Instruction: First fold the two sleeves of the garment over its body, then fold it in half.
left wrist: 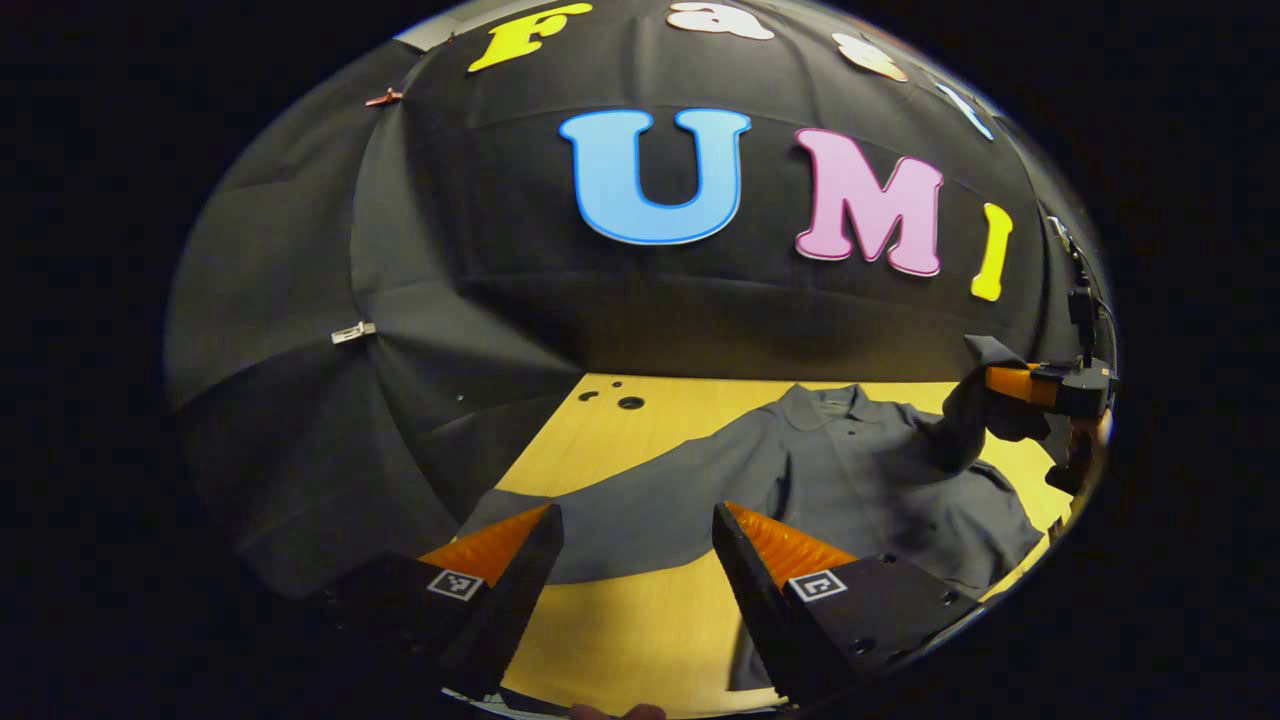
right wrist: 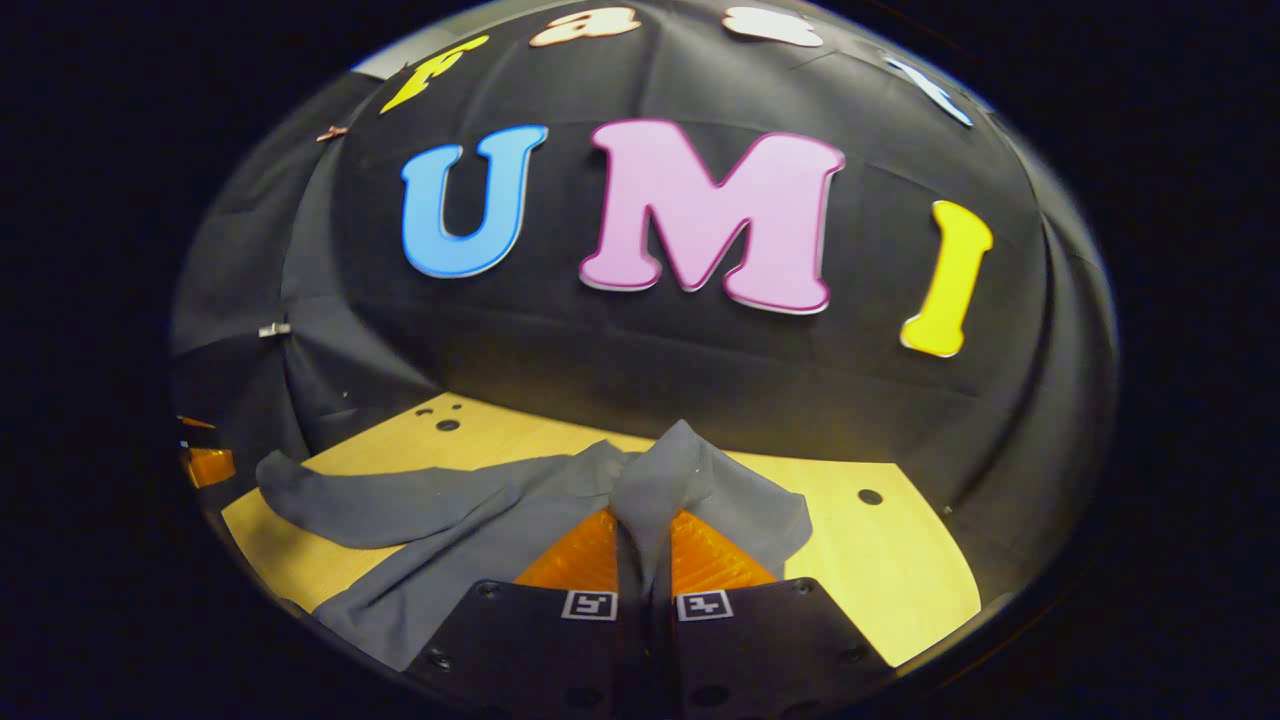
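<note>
A dark grey collared shirt [left wrist: 850,470] lies face up on the wooden table [left wrist: 620,620]. Its one sleeve [left wrist: 600,520] stretches flat toward my left gripper [left wrist: 637,515], which hovers open just above the sleeve's end, nothing between its fingers. In the right gripper view, my right gripper [right wrist: 643,520] is shut on the other sleeve [right wrist: 665,470], with the cloth pinched and sticking up between the fingers. In the left gripper view that same gripper [left wrist: 1000,380] holds this sleeve lifted off the table at the far right. The shirt's body [right wrist: 440,540] trails to the left of it.
The table [right wrist: 880,570] has small holes near its back corners [left wrist: 630,403] [right wrist: 870,496]. The black cloth wall [left wrist: 480,330] closes in behind and on the left. A metal clip [left wrist: 352,332] pins the cloth. A fingertip [left wrist: 615,712] shows at the bottom edge.
</note>
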Demonstrator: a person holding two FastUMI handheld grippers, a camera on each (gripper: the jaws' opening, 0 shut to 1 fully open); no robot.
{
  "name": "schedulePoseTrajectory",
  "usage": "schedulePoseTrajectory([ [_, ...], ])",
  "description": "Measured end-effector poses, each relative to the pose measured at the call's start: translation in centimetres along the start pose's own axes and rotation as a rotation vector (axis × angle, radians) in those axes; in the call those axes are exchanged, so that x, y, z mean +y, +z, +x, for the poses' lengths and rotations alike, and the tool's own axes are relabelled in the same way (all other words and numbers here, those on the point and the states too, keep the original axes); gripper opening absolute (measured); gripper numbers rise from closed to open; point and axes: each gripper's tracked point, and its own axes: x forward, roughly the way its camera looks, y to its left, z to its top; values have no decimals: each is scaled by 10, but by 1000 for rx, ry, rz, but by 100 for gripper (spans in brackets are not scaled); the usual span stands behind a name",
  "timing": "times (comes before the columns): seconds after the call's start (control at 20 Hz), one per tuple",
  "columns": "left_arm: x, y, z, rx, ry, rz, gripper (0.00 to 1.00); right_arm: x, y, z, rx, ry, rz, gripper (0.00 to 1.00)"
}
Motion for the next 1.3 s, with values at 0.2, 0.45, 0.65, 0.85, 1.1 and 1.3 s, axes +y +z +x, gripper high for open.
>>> schedulePoseTrajectory([
  [0.2, 47, -21, 19, 27, 79, -10, 95, 37, -39, 38, 78, 38, -21, 7],
  [0.45, 101, -43, 47, 73, 156, -26, 95, 80, -86, 67, 200, 78, 11, 7],
  [0.65, 131, -61, 69, 121, 205, -76, 95, 105, -108, 81, 265, 104, 44, 11],
  [0.85, 150, -77, 94, 150, 223, -67, 95, 135, -125, 81, 338, 194, 119, 28],
  [1.1, 158, -99, 116, 214, 217, -50, 95, 183, -114, 65, 368, 367, 242, 49],
  [1.3, 152, -106, 130, 242, 182, -42, 95, 173, -91, 39, 323, 379, 275, 62],
])
